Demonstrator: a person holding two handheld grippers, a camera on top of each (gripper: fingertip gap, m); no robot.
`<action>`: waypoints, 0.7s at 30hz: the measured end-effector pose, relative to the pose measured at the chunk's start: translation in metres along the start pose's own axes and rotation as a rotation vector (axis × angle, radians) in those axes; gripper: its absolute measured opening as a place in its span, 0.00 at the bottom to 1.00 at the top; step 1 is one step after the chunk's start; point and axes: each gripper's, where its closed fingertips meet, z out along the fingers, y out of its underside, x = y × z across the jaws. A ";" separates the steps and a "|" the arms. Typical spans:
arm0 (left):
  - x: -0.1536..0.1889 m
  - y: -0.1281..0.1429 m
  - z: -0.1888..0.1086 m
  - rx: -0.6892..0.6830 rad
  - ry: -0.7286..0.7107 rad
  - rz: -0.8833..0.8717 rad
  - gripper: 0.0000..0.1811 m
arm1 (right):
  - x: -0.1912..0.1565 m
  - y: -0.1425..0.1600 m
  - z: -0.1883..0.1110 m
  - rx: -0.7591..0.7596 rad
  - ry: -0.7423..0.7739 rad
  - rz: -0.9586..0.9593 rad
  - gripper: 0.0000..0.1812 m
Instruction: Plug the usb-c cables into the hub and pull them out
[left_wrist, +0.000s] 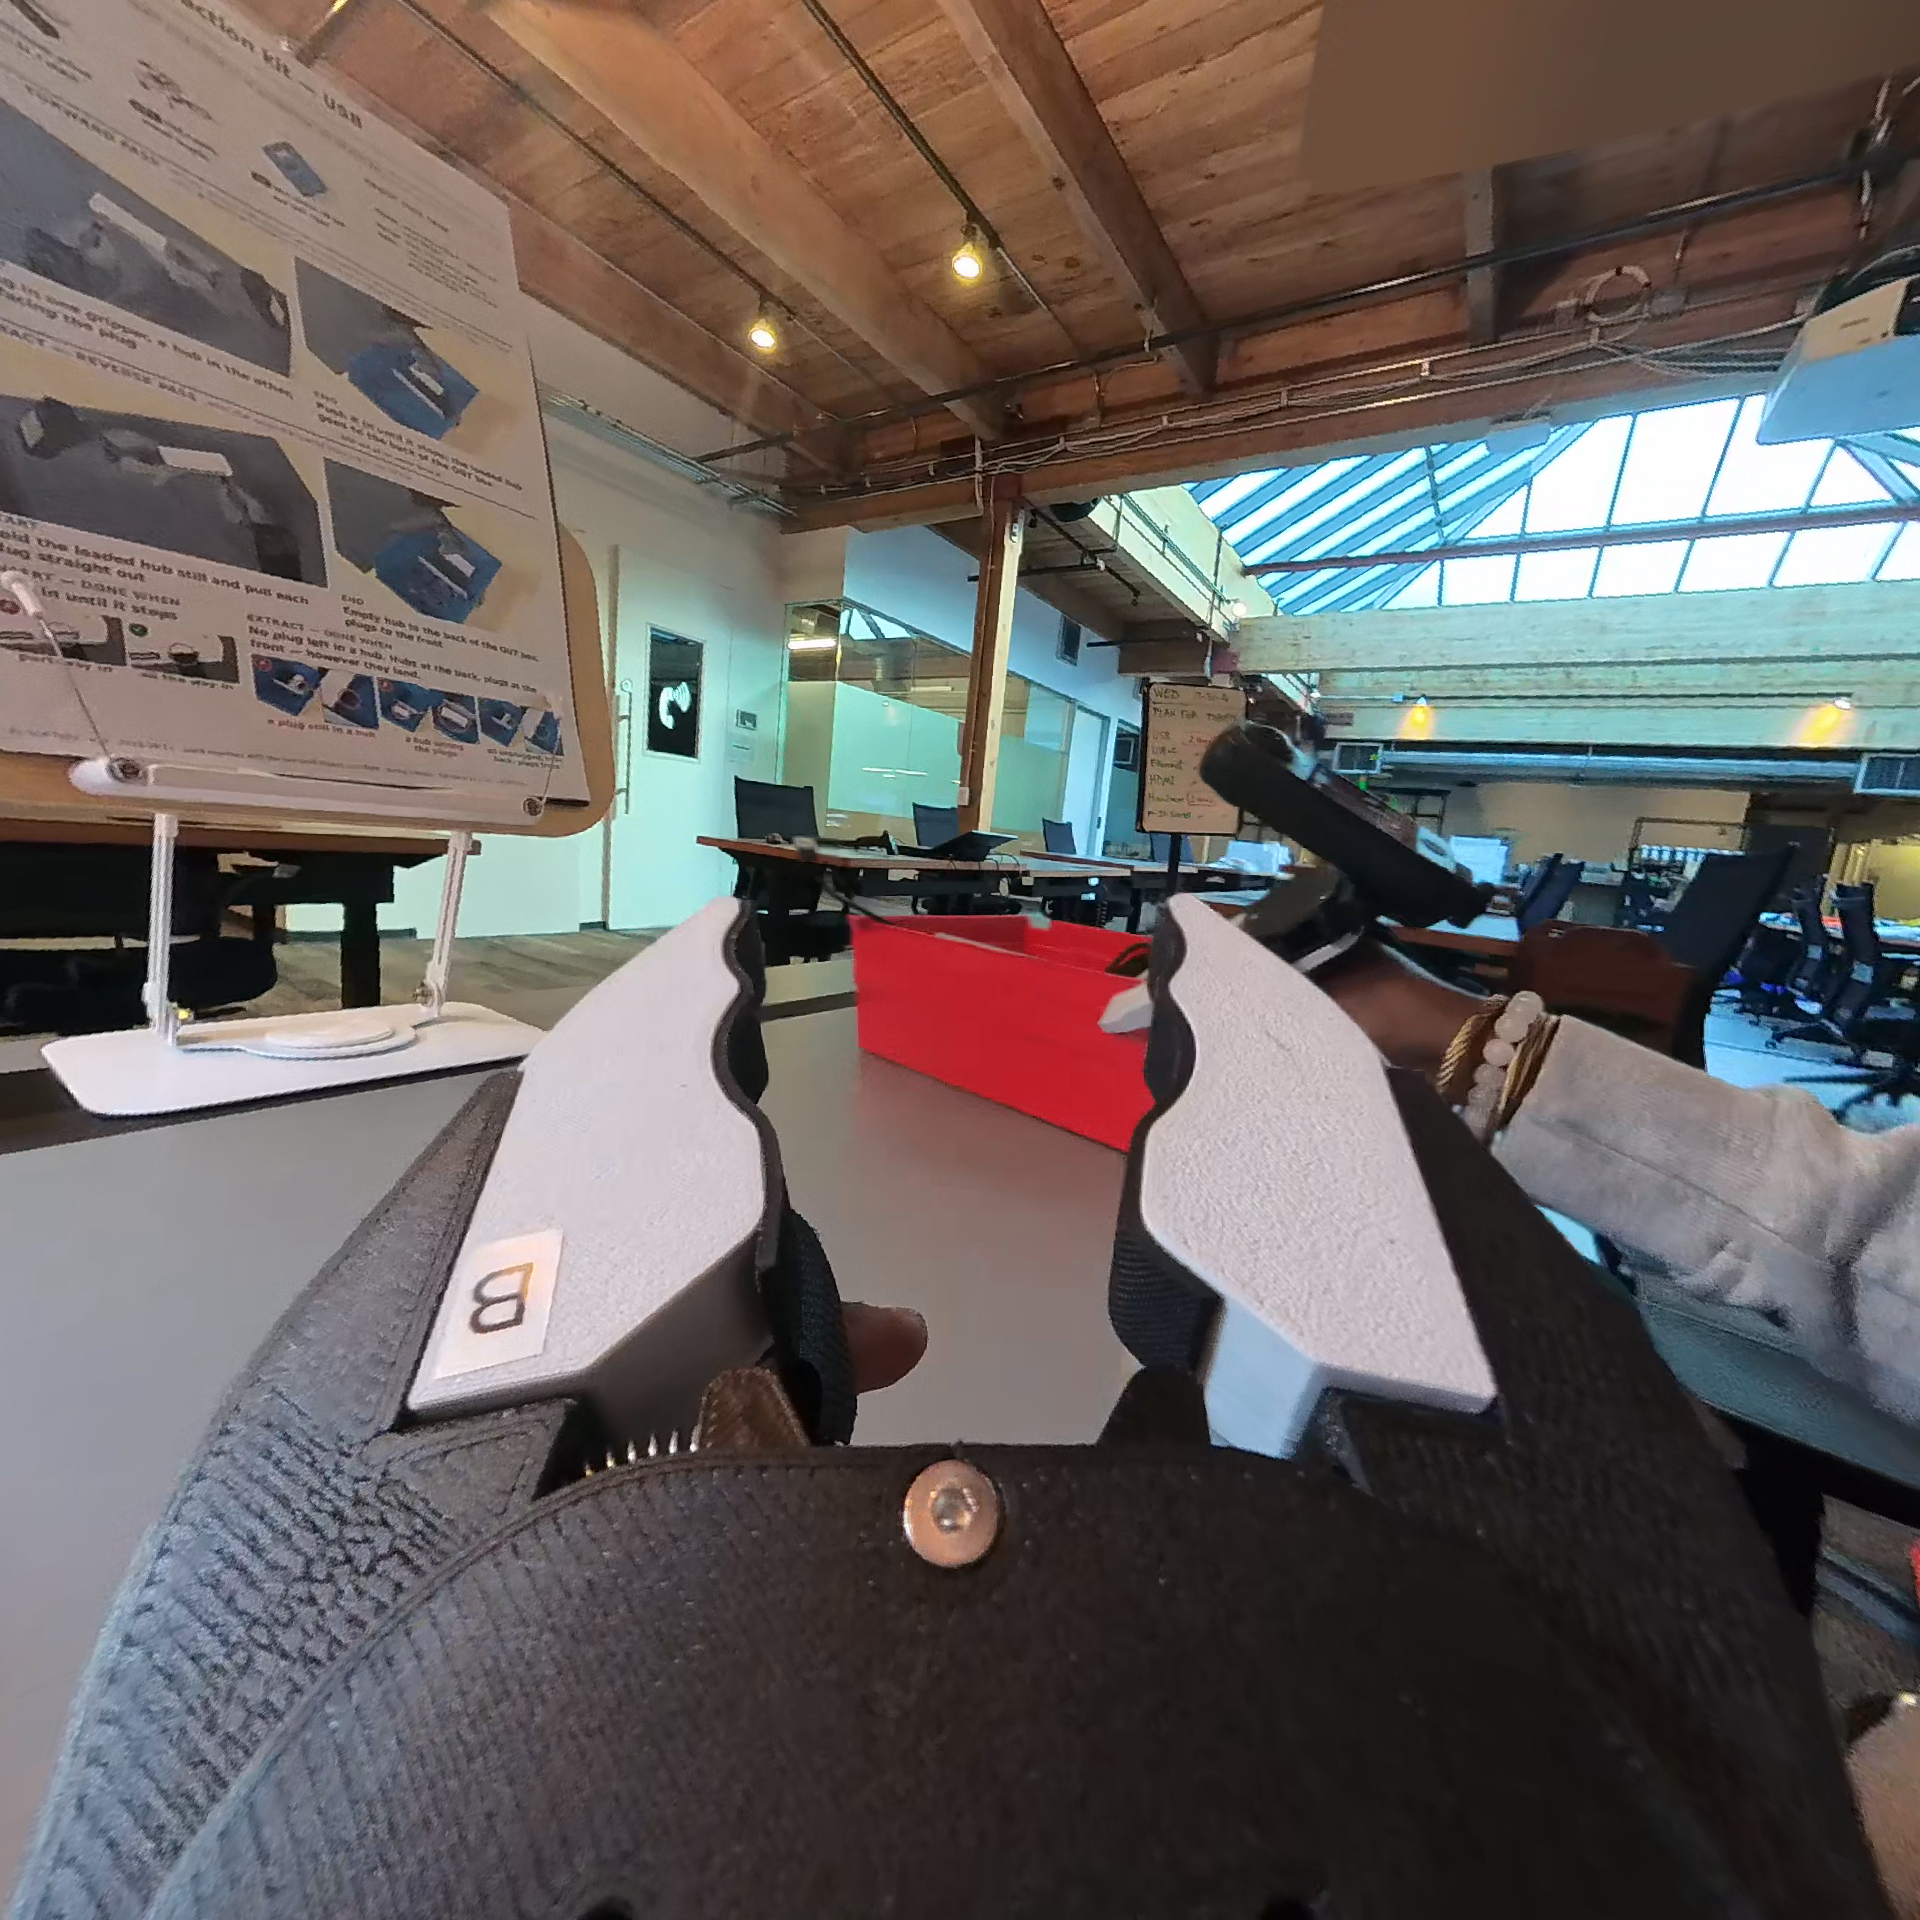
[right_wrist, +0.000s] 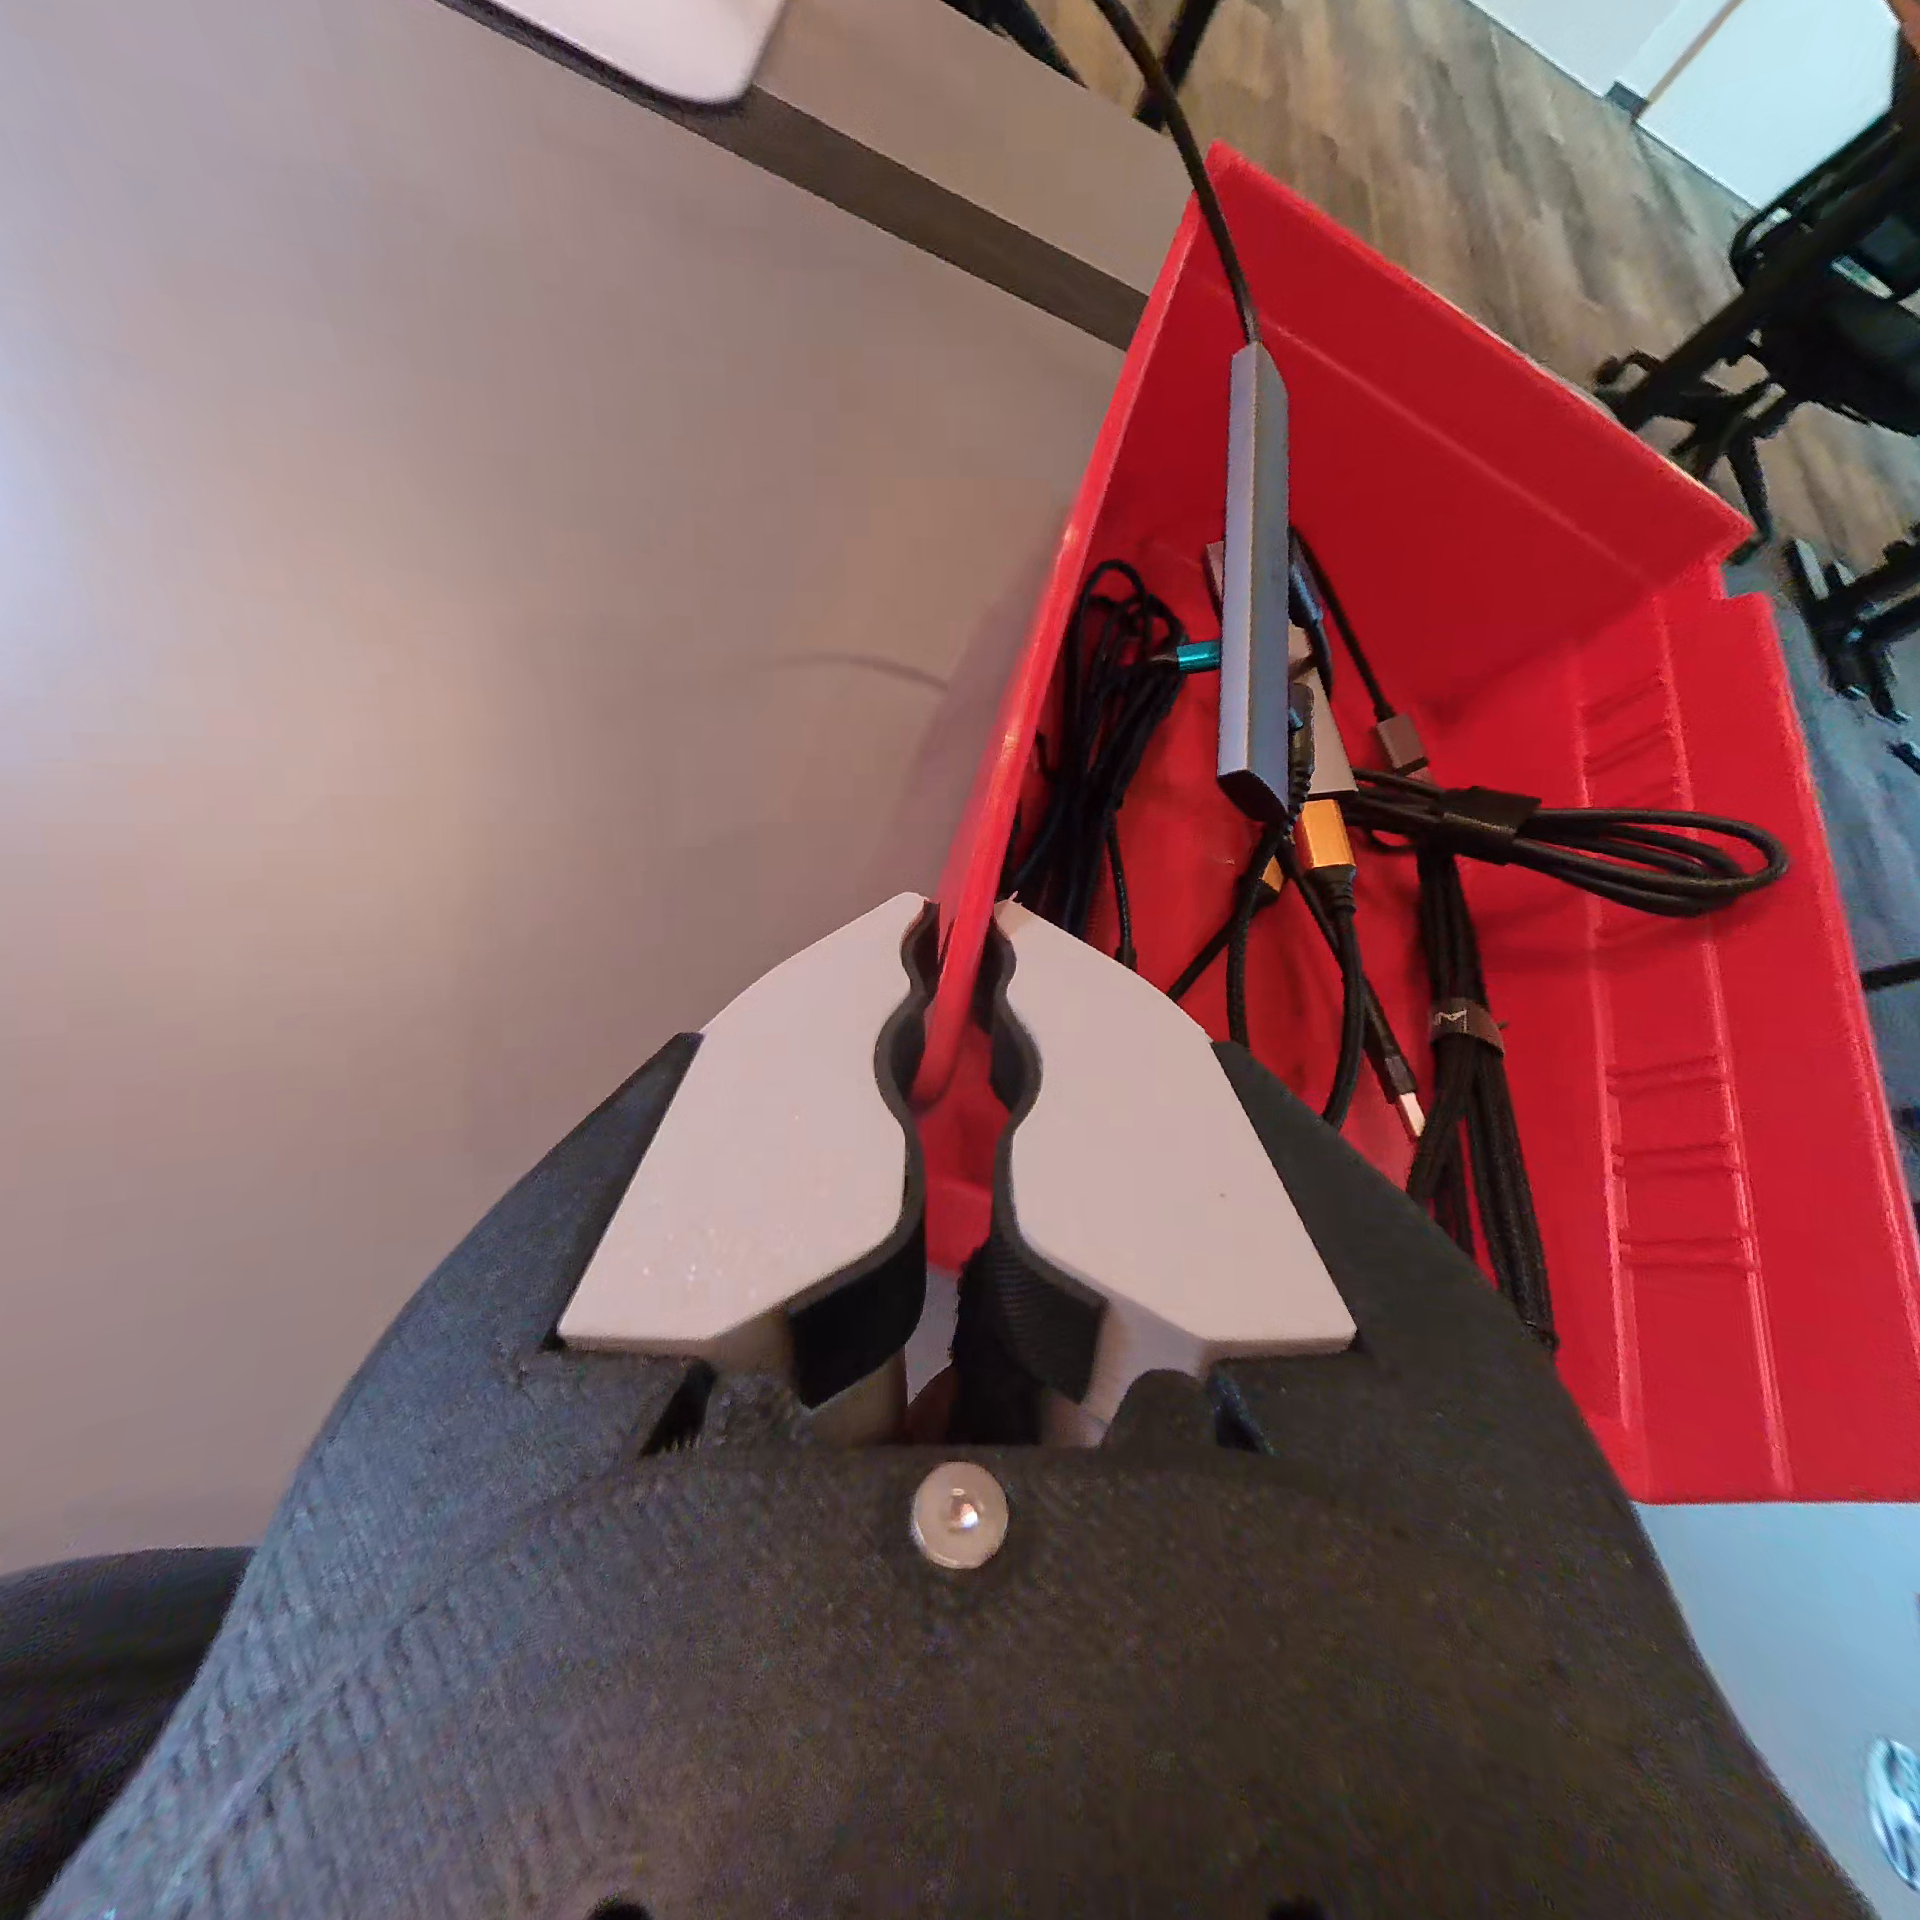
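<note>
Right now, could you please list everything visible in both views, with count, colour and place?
bin: one, red, on the table, its near wall pinched by the right gripper.
hub: one, grey, in the bin.
cables: several, black, in the bin.
table: one, grey.
instruction sheet: one, on a white stand, far left.
left gripper: open, empty.
right gripper: shut on the bin wall.
sleeve: one, light grey, right.

The right gripper (right_wrist: 961, 920) pinches the red bin's (right_wrist: 1704, 1039) near wall; grey hub (right_wrist: 1252, 582) and cables (right_wrist: 1475, 997) inside.
</note>
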 end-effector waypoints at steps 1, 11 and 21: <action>0.002 0.000 0.000 -0.012 0.011 -0.012 0.39 | -0.012 -0.005 0.000 0.005 -0.015 -0.008 0.04; 0.006 -0.015 -0.023 0.023 -0.023 0.023 0.33 | -0.153 -0.063 -0.009 0.092 -0.336 -0.034 0.11; -0.005 -0.045 -0.054 0.062 -0.106 0.113 0.29 | -0.279 -0.114 -0.020 0.166 -0.605 -0.056 0.15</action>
